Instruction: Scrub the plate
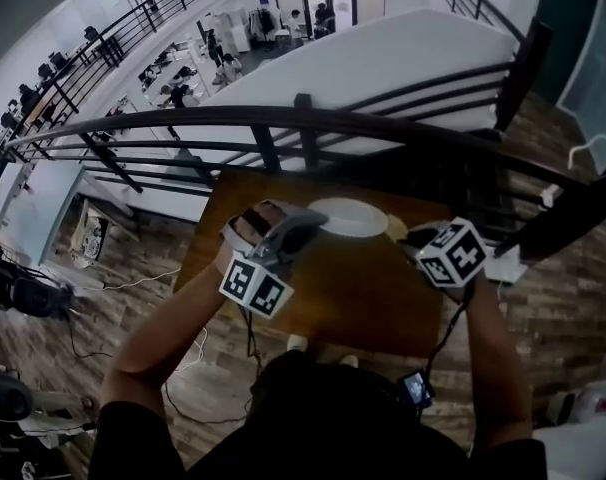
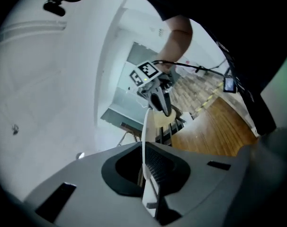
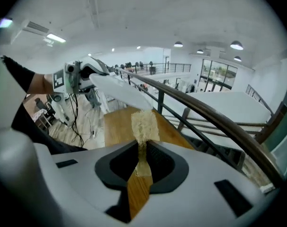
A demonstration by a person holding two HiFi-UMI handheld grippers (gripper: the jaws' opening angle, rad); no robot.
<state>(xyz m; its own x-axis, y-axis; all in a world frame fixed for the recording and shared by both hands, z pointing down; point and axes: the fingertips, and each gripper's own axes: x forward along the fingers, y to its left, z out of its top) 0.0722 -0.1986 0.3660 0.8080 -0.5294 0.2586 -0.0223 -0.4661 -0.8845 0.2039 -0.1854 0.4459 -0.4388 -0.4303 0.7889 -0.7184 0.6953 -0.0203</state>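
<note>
A white plate hangs above the far part of the wooden table. My left gripper is shut on its near-left rim. In the left gripper view the plate runs edge-on between the closed jaws of the left gripper. My right gripper sits at the plate's right edge, shut on a pale yellow sponge. The right gripper view has the sponge sticking out of the right gripper, its tip against the tilted plate. The left gripper holds the plate's far end there.
A dark metal railing runs just beyond the table, with an open drop to a lower floor behind it. A white box lies right of the table. Cables trail over the wooden floor at the left.
</note>
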